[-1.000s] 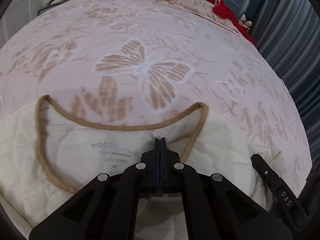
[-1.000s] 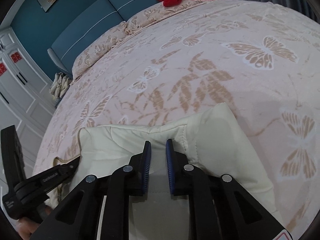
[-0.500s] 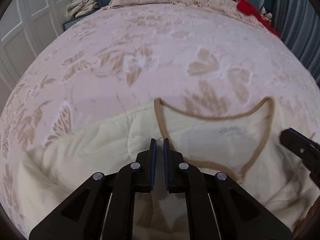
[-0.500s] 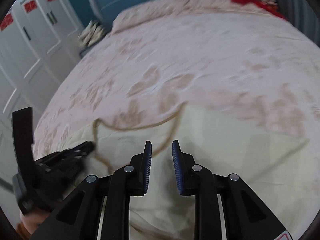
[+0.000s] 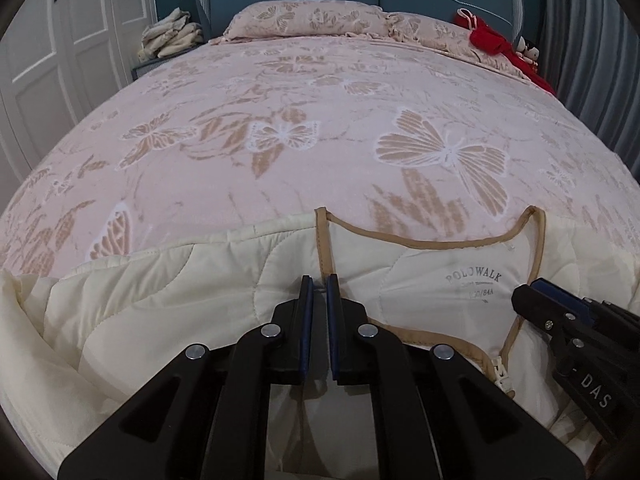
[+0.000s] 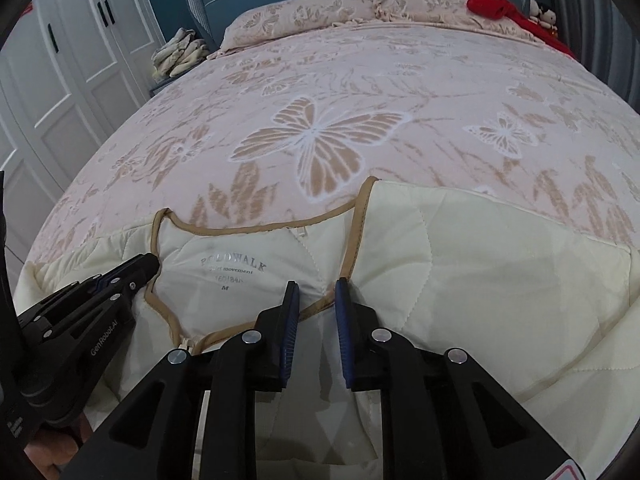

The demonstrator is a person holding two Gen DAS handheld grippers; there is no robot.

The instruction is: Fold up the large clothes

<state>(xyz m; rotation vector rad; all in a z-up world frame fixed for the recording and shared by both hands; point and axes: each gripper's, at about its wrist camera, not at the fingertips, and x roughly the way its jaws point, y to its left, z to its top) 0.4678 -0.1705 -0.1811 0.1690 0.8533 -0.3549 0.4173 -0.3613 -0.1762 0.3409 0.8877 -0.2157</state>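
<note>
Left wrist: jacket (image 5: 240,280) collar edge sits between left gripper (image 5: 317,286) fingers, nearly shut, pinching it. Right gripper (image 6: 317,292) closing over the opposite collar edge, small gap.

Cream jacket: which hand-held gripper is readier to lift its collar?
Left, probably. The left hand-held gripper is shut on the tan collar trim; the right hand-held gripper is closing its jaws around the trim, not yet pinching.

Before me the bed (image 5: 280,168) was covered by a pink spread with tan butterflies and leaves. On its near end lay the cream quilted jacket (image 5: 200,300), spread open with its tan-edged collar toward the headboard and the printed label inside facing up. Two matching pillows (image 5: 304,18) lay at the head, and something red (image 5: 496,44) lay at the far right corner.
</note>
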